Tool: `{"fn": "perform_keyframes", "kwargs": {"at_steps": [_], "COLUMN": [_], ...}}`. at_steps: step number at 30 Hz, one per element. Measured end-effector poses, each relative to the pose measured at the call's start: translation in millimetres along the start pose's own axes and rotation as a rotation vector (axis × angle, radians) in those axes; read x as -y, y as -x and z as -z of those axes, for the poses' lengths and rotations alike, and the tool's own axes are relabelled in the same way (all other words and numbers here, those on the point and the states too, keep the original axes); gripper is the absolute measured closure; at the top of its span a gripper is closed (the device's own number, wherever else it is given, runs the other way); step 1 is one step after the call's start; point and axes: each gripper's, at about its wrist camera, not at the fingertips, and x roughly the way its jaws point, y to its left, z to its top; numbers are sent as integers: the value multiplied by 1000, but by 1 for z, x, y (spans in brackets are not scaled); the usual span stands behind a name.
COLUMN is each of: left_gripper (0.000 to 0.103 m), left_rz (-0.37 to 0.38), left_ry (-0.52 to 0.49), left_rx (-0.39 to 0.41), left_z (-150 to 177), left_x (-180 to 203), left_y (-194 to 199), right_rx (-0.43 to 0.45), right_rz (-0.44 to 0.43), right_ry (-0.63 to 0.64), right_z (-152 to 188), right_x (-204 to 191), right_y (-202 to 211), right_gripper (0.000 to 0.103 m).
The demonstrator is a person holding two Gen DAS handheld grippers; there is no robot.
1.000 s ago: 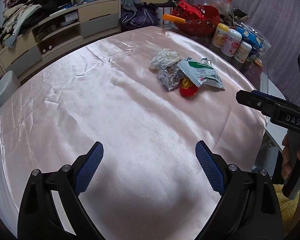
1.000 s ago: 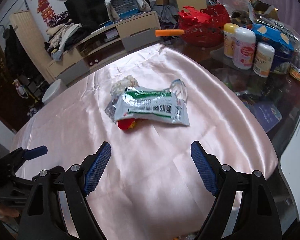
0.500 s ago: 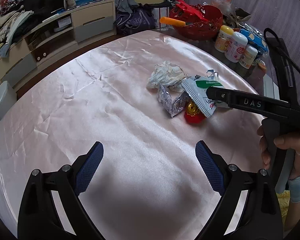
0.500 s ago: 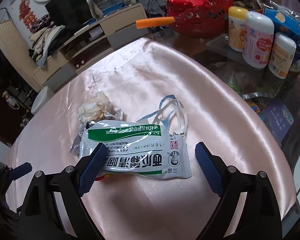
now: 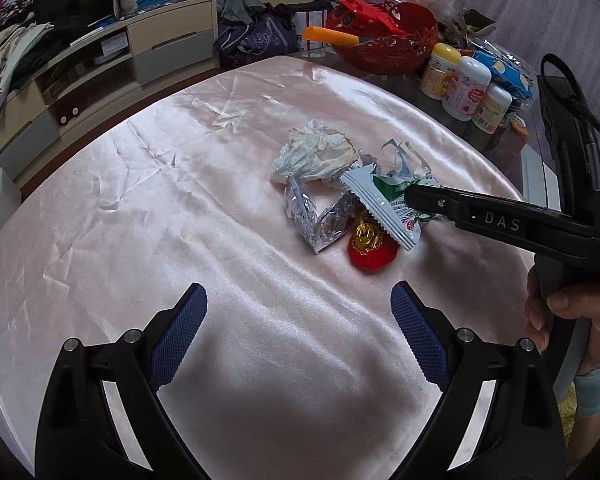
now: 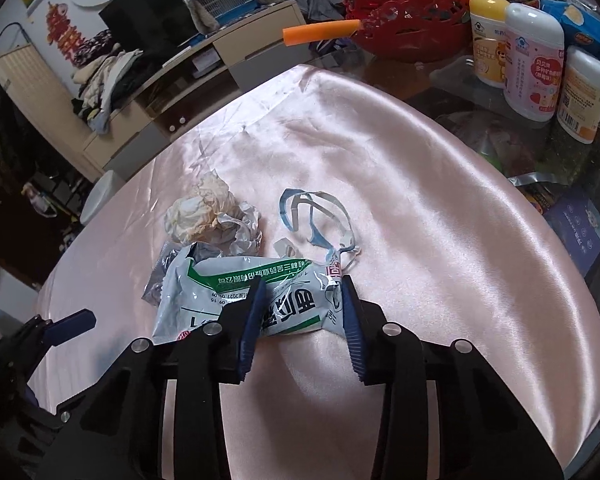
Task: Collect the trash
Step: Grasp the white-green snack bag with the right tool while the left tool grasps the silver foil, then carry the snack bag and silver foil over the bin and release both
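Two downward wrist views, shared trash pile (image 5: 340,192)

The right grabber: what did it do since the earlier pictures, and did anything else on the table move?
The right gripper came forward and down onto the white and green plastic packet; its jaws have just been closing and now pinch the packet, crumpling it. The left gripper edged closer, open and empty. The crumpled white tissue, silver foil wrapper and red and gold ornament stayed put.

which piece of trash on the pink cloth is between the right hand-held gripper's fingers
The white-and-green printed packet, crumpled between the right hand-held gripper. The crumpled tissue, silver foil wrapper and red ornament lie clear of it.
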Motion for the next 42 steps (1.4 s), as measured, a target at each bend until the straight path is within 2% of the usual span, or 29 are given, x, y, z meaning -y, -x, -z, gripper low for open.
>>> {"fn": "perform_keyframes", "kwargs": {"at_steps": [3,5,7,9,14,18,24,29,36,42], "left_gripper": [16,23,34,40,48,74,75,76,75,75], "left_rz": [8,15,30,40,61,79,70,45,25,37], "left_ry": [-5,-8,-4,0,-22,-37,-66,-67,-61,-71], "left_rx": [5,11,12,14,1,-10,5,30,97,132], "left_z": [-5,-10,-15,-20,-28,-32,-33,-31,-23,6], "left_x": [1,1,1,1,9,15,23,24,24,36], "left_y": [-4,-7,-10,-14,-26,-36,-31,-12,46,97], "right_rx": [30,48,62,70,87,100,115,126,164,183], "right_rz": [13,12,7,-1,-21,-44,-39,-31,-16,14], "right_ry": [24,34,37,37,37,30,22,29,59,96], "right_z": [-1,-3,-3,-4,-6,-2,5,12,26,54], "right_x": [0,1,3,6,10,16,25,23,9,-3], "right_y": [12,21,29,34,45,58,75,88,127,167], "right_gripper": [72,74,75,75,75,75,75,75,75,75]}}
